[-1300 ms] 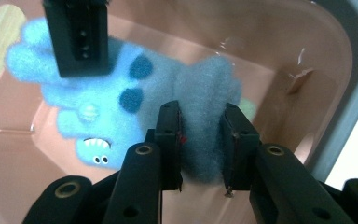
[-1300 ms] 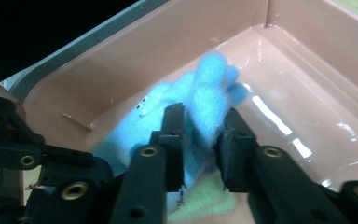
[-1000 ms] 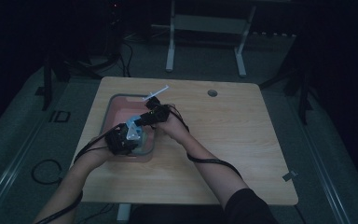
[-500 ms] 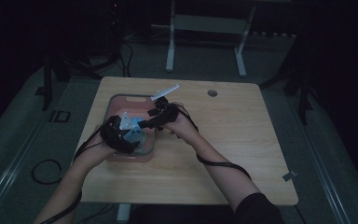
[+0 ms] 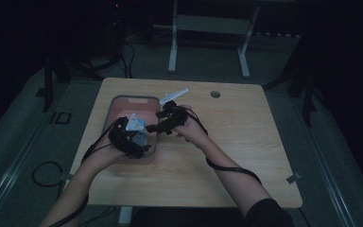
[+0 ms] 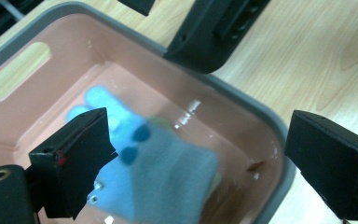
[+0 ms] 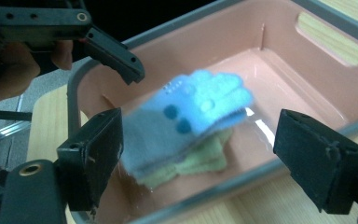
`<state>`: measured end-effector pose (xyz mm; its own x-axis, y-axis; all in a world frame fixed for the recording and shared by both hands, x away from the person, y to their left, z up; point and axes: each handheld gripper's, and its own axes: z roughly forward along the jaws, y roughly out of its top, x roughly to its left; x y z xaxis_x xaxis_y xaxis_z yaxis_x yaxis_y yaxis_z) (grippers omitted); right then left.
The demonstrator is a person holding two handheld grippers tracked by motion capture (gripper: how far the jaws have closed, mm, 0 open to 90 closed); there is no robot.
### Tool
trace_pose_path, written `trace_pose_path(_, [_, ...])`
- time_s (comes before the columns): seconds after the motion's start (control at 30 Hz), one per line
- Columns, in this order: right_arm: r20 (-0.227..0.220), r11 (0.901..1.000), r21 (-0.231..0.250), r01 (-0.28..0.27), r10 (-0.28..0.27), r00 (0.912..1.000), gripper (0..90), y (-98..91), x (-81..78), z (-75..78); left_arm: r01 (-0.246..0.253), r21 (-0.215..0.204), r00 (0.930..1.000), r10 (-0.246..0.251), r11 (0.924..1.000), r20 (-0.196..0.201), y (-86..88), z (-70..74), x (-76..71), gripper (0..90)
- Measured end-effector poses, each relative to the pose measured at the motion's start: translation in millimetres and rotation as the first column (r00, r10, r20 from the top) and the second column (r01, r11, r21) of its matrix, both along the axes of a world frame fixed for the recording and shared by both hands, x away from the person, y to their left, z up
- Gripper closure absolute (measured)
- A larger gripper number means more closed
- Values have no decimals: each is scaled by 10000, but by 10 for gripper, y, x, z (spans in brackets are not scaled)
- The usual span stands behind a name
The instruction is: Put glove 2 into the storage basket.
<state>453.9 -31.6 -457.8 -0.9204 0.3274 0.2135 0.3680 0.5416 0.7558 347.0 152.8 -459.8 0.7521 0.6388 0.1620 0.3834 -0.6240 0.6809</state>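
Note:
A pink basin [image 5: 132, 98] with a grey rim sits on the left half of the wooden table. Inside it a blue-grey glove with dark dots [image 7: 196, 107] [image 6: 168, 182] lies blurred on top of a pale green cloth [image 7: 200, 163]. My left gripper [image 5: 142, 142] [image 6: 200, 163] hovers over the basin's near end. Its jaws have just been opening and stand wide apart, clear of the glove below. My right gripper [image 5: 155, 126] [image 7: 205, 163] hangs over the basin's right rim, and its jaws have likewise just been opening with nothing pressed between them.
The table [image 5: 236, 142] has a round cable hole [image 5: 215, 94] at its far edge. A white table frame [image 5: 208, 28] stands on the dark floor behind. Cables trail from both grippers across the table and off its near edge.
Both grippers were close together low over the basin and have drawn apart and lifted a little, the right one toward the right rim. The blue glove has been let go.

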Motion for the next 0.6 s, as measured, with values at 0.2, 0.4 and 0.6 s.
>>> trace_pose_path(0.2, [98,10000,27,63,-64,9999,158,-107,11,-33,262,-9,9996,-262,9997,146,-131,2,2,74])
trace_pose_path(0.4, [222,9997,-117,230,-227,9995,160,-270,-9,-50,620,120,9980,-621,9980,102,-279,-31,3,74])
trace_pose_path(0.6, [233,9988,-246,432,-426,9988,161,-431,-30,-53,833,12,9965,-833,9965,120,-412,-33,-19,74])
